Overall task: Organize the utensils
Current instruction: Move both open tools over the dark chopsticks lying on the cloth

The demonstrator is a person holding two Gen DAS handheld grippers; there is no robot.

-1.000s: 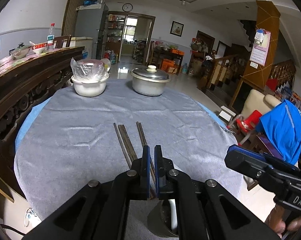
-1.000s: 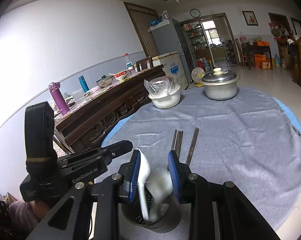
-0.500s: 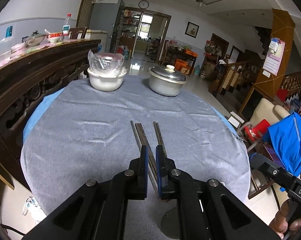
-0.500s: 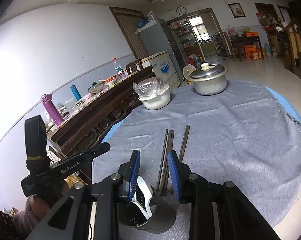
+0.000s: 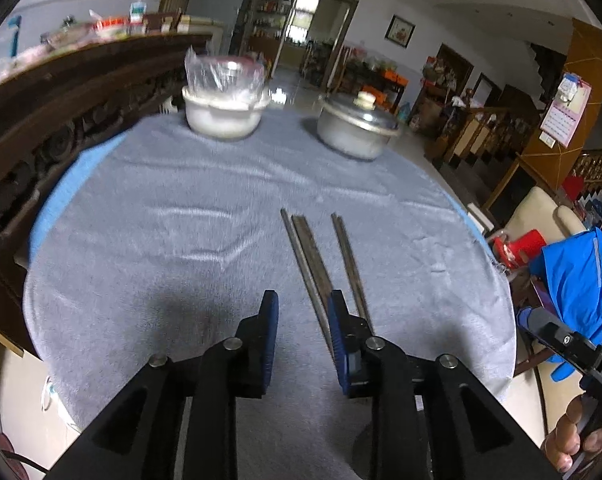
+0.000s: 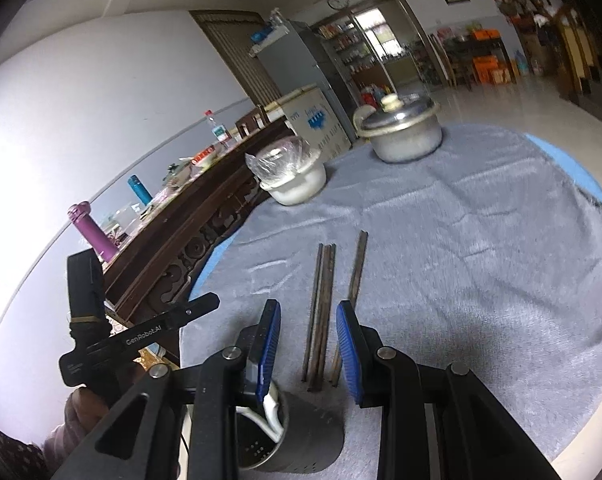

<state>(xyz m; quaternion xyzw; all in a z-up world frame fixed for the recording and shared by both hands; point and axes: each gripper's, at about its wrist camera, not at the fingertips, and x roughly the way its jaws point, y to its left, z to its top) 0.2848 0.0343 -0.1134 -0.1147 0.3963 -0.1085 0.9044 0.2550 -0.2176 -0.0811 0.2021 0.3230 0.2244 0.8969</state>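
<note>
Several dark chopsticks [image 5: 313, 256] lie side by side on the grey cloth [image 5: 161, 240] of the round table. My left gripper [image 5: 303, 308] hovers low over their near ends. Its jaws are opening; the chopsticks run just inside the right pad and neither pad presses on them. In the right wrist view the chopsticks [image 6: 321, 300] show between the fingers of my right gripper [image 6: 309, 328], which stands open above them, gripping nothing. Under its left finger a dark perforated utensil holder [image 6: 309, 444] holds a white spoon [image 6: 272, 420].
At the far side of the table stand a white bowl under plastic wrap [image 5: 223, 114] and a lidded metal pot [image 5: 355, 128]. A carved wooden sideboard [image 5: 41, 120] runs along the left. A chair with blue cloth [image 5: 573, 272] stands off the right edge.
My left gripper has come forward and down over the chopsticks, and its shut jaws have parted. The white spoon, earlier between my right gripper's jaws, now stands in the holder.
</note>
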